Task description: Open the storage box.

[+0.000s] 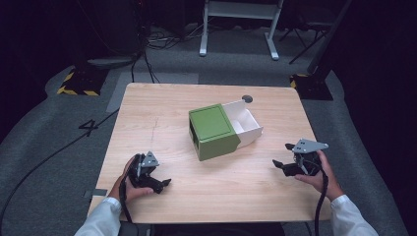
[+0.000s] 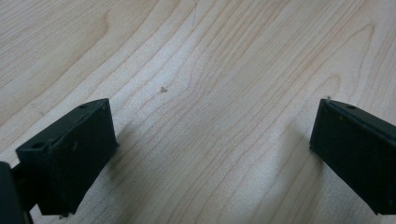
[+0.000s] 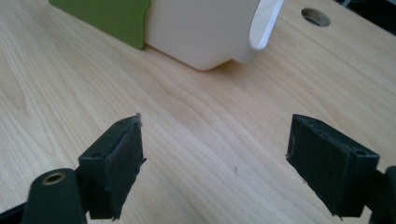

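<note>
Counter: pale wood-grain counter (image 1: 162,113), rectangular, a round cable hole (image 1: 247,99) near its far edge.
On it: green box (image 1: 212,132) at centre, its white drawer (image 1: 244,122) pulled out toward the hole.

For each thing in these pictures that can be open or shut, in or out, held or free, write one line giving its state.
Green box: lies on the table, untouched.
White drawer: pulled partly out of the green box, looks empty.
Left gripper: open, holds nothing, low over bare wood.
Right gripper: open, holds nothing, apart from the drawer.
Table: hole near its far edge is uncovered.
</note>
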The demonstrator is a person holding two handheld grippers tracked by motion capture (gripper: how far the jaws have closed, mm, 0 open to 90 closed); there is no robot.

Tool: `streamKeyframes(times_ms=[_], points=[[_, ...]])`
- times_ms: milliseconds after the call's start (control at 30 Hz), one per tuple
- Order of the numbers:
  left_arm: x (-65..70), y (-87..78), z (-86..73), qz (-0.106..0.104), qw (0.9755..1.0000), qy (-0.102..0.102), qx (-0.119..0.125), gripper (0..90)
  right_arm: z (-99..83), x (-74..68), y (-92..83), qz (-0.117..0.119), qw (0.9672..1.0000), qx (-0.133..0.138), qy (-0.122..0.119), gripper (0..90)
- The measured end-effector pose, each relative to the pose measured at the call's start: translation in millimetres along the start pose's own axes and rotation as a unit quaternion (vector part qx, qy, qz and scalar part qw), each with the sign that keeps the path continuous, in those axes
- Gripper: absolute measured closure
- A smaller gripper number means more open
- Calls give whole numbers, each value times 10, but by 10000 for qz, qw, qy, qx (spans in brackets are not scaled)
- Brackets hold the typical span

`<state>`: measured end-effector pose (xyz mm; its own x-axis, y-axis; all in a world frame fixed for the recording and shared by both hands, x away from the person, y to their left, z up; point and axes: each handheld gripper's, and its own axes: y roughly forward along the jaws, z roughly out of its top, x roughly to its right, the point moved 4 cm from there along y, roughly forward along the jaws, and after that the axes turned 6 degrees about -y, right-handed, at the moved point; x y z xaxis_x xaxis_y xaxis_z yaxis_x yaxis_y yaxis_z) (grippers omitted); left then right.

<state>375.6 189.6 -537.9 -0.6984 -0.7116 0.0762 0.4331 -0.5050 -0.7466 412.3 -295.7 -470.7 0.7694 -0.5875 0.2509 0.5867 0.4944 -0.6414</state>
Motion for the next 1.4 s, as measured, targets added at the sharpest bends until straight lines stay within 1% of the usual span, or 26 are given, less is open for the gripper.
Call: streamKeyframes(times_ms=[167, 333, 467, 600, 700, 800, 933, 967, 1000, 1033, 1100, 1367, 1400], points=[[1, 0, 0, -3, 10000, -3, 1, 5, -164, -48, -2, -4, 9998, -182, -21, 192], [0, 0, 0, -1, 10000, -3, 0, 5, -345, -77, 8, 65, 9992, -395, 2, 194], [0, 0, 0, -1, 10000, -2, 1, 5, -468, -96, 3, 111, 9988, -457, 119, 190], [1, 0, 0, -1, 10000, -3, 0, 5, -619, -111, -4, 72, 9984, -519, 221, 190], [0, 0, 0, 0, 10000, -3, -1, 5, -714, -127, -33, 41, 9983, -443, 371, 190], [0, 2, 2, -4, 10000, -11, -1, 4, -794, -141, -62, 68, 9982, -376, 464, 178], [0, 3, 3, -3, 10000, -14, 1, 4, -884, -118, -98, 89, 9970, -244, 730, 160], [0, 4, 3, -3, 10000, -13, 2, 3, -906, -113, -102, 103, 9964, -202, 816, 157], [-1, 4, 4, -7, 10000, -14, 0, 3, -930, -106, -101, 157, 9952, -150, 955, 160], [-4, 4, 5, -3, 10000, 1, -3, 3, -939, -97, -109, 135, 9948, -155, 1002, 159], [-2, 5, 5, -7, 10000, -23, -5, 2, -945, -96, -114, 125, 9948, -160, 1001, 157], [-4, 5, 5, 6, 10000, -13, -1, 2, -946, -97, -114, 117, 9949, -163, 993, 158], [0, 4, 3, 11, 10000, -41, 1, 2, -945, -99, -114, 117, 9948, -160, 1000, 157]])
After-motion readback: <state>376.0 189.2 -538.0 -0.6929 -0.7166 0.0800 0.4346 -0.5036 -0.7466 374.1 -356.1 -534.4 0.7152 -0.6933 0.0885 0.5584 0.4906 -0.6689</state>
